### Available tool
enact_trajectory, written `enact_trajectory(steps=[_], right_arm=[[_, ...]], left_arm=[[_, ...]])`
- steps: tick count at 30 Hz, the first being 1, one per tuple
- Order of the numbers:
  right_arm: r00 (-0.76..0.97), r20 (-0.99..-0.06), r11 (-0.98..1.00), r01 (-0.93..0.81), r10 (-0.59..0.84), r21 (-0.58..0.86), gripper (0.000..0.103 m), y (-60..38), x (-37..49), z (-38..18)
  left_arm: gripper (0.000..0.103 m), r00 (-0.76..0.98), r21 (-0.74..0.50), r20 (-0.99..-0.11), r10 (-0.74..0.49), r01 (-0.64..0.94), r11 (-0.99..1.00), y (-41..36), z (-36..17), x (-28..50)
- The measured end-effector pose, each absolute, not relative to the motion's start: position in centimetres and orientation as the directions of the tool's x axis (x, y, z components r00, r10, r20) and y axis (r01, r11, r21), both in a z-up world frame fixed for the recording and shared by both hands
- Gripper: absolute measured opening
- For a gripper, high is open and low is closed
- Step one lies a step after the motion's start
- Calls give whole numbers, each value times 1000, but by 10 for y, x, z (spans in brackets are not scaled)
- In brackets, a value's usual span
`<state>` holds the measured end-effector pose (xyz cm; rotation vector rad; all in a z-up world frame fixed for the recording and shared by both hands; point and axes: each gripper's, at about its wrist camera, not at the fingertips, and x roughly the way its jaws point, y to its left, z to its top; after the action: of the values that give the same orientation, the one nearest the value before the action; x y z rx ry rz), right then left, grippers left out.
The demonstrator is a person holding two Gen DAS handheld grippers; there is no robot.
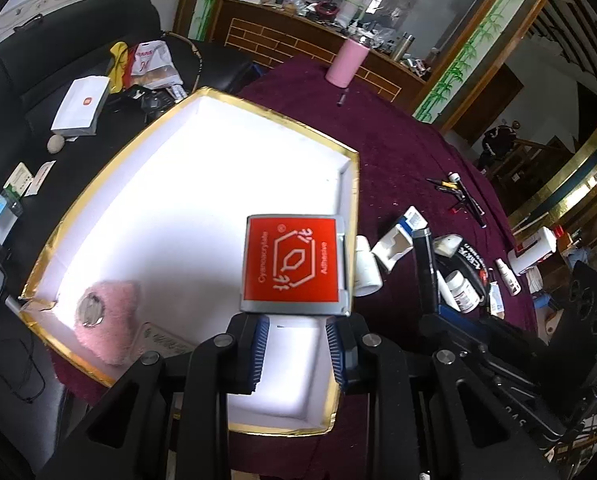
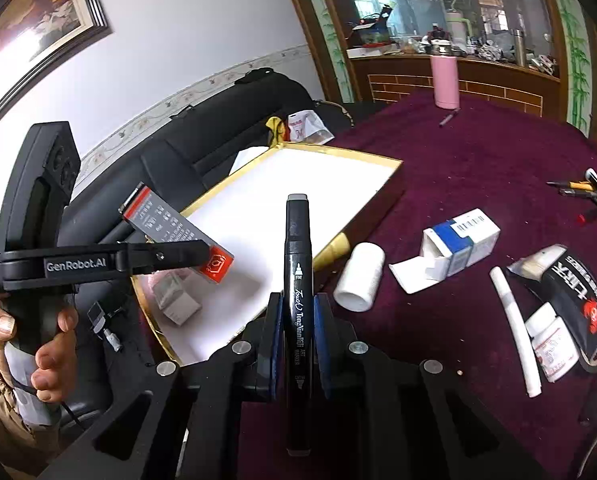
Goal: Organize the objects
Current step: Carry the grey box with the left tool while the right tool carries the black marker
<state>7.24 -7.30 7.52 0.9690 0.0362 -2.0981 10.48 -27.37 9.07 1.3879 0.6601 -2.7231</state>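
A white shallow box with a gold rim (image 1: 350, 152) lies on the maroon tablecloth; it also shows in the right wrist view (image 2: 394, 164). My left gripper (image 1: 296, 344) is shut on a red and grey adhesive box (image 1: 294, 266) and holds it above the white box's right side. In the right wrist view the left gripper (image 2: 202, 254) holds that adhesive box (image 2: 170, 228) over the box's near left part. My right gripper (image 2: 297, 332) is shut on a black art marker (image 2: 297, 280), pointing forward near the white box's front corner. A pink fluffy item (image 1: 106, 320) lies inside the white box.
A white bottle (image 2: 358, 278), an opened blue-white carton (image 2: 454, 244), a white tube (image 2: 516, 324), a small jar (image 2: 550, 344) and a black pouch (image 2: 578, 296) lie on the cloth to the right. A pink tumbler (image 2: 445, 80) stands far back. A black sofa (image 1: 38, 60) is at left.
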Motion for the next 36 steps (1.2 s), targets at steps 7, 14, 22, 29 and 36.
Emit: enact_trajectory(steps=[7, 14, 22, 29, 36], right_arm=[[-354, -649, -646, 709, -673, 284, 16, -91, 77, 76], [-333, -654, -622, 734, -679, 271, 16, -106, 83, 78], [-315, -661, -600, 758, -681, 256, 17, -125, 87, 80], [-293, -671, -586, 768, -681, 260, 16, -140, 89, 77], [-266, -672, -568, 775, -691, 277, 17, -157, 84, 77]], left_arm=[[26, -592, -378, -791, 157, 271, -885, -304, 85, 109], [26, -578, -407, -800, 162, 325, -853, -327, 74, 110], [26, -547, -434, -816, 186, 368, -822, -351, 60, 105], [26, -494, -498, -824, 277, 401, -769, -371, 39, 94], [26, -493, -549, -806, 327, 420, -723, -381, 33, 93]])
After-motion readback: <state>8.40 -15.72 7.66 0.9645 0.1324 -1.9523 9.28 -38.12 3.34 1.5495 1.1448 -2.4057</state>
